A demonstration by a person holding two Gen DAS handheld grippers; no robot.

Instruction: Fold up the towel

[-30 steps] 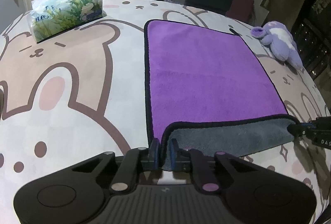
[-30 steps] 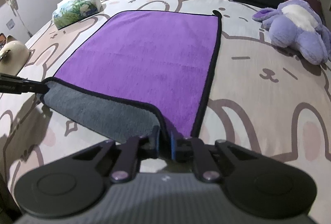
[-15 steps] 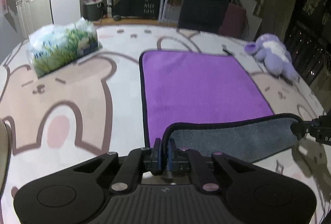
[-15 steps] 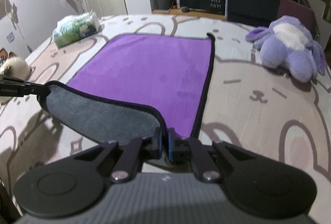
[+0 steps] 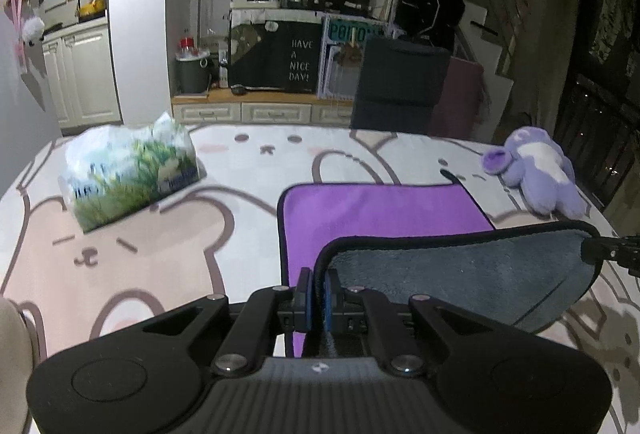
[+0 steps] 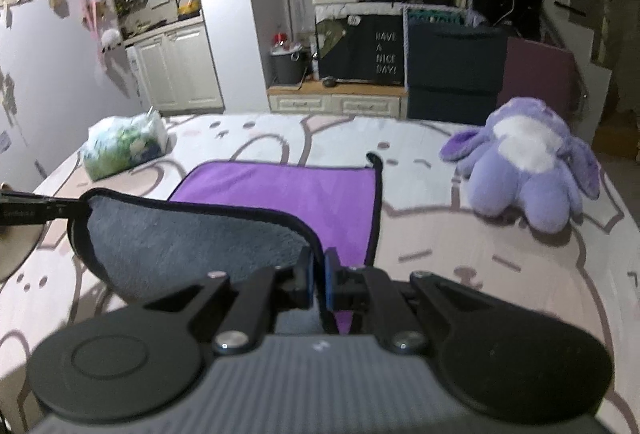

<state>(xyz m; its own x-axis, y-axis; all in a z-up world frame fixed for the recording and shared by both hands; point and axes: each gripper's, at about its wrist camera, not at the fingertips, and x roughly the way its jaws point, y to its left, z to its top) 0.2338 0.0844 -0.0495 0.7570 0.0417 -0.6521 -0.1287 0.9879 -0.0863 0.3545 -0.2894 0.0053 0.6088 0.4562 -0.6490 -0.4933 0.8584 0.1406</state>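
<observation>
My left gripper and right gripper each pinch a near corner of the purple towel, lifting that edge so it can fold over the far half.

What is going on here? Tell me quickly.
A person is folding a purple towel on a bear-print table, with a handheld gripper in each hand. The left gripper and the right gripper each have their jaws shut on a near corner. The near edge is lifted off the table, its grey underside facing the cameras, while the far part lies flat. A tissue pack and a purple plush toy sit to either side, clear of the towel.
</observation>
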